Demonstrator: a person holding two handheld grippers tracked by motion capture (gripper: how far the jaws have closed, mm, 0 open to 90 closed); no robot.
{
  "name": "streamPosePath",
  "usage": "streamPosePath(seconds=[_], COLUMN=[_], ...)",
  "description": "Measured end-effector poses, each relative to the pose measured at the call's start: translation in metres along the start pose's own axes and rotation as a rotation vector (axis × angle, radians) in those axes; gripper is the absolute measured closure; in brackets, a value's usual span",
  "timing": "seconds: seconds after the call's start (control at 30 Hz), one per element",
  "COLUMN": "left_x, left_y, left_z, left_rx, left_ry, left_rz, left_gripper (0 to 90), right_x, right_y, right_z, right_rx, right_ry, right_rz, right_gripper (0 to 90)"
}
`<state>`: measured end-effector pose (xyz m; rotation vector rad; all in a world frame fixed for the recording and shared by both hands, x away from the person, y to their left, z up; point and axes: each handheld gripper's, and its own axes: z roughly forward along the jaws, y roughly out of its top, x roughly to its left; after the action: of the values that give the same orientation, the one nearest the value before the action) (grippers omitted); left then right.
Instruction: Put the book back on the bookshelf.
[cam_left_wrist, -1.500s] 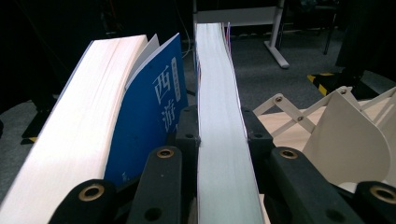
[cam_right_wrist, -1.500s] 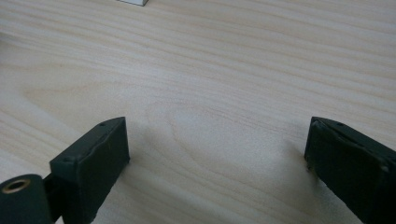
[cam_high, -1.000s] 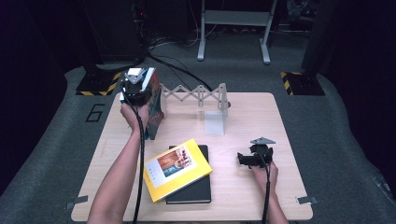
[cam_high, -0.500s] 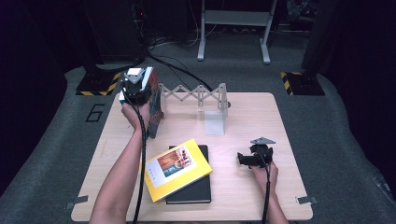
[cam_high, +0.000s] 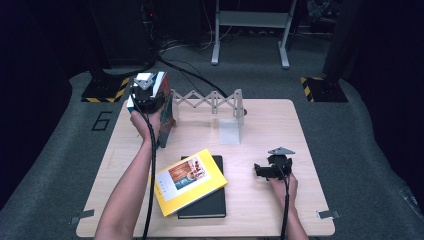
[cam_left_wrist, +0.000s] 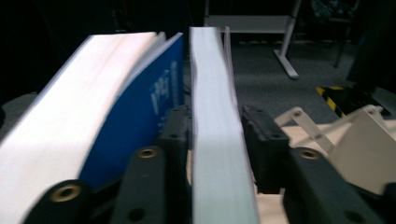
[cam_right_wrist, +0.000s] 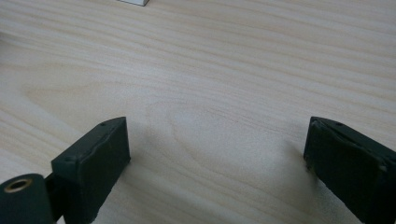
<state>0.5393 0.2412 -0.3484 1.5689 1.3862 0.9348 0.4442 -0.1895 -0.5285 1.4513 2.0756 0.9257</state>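
Note:
Two books stand upright at the table's far left beside a grey accordion rack (cam_high: 210, 102). One is a blue-covered book (cam_left_wrist: 154, 107); the other shows its white page edge (cam_left_wrist: 212, 93). My left gripper (cam_high: 146, 96) (cam_left_wrist: 212, 135) straddles the white-edged book. Its jaws have just been opening, and a thin gap shows at the right pad (cam_left_wrist: 261, 144). The standing books (cam_high: 165, 107) lean slightly in the high view. My right gripper (cam_high: 261, 170) (cam_right_wrist: 217, 154) rests low over bare wood at the right, open with nothing between its pads.
A yellow book (cam_high: 189, 181) lies tilted on a black book (cam_high: 207, 202) at the front middle of the table (cam_high: 280, 125). A pale upright plate (cam_high: 230, 131) stands at the rack's right end. Dark floor, metal stand legs and cables lie beyond the far edge.

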Motion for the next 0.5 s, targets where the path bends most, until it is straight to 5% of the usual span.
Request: streamPosePath(seconds=[0.1,0.5], left_x=[-0.004,-0.01], left_y=[-0.002,-0.009], left_z=[-0.004,-0.041], left_rx=[0.021,-0.02], left_ry=[-0.024,-0.07], left_rz=[0.02,0.081], left_gripper=[50.8,30.5], right_x=[0.0,0.0], right_y=[0.0,0.0], right_z=[0.0,0.0], right_rx=[0.0,0.0], right_ry=[0.0,-0.001], right_rz=[-0.001,-0.003], right_gripper=[6.2,6.3])
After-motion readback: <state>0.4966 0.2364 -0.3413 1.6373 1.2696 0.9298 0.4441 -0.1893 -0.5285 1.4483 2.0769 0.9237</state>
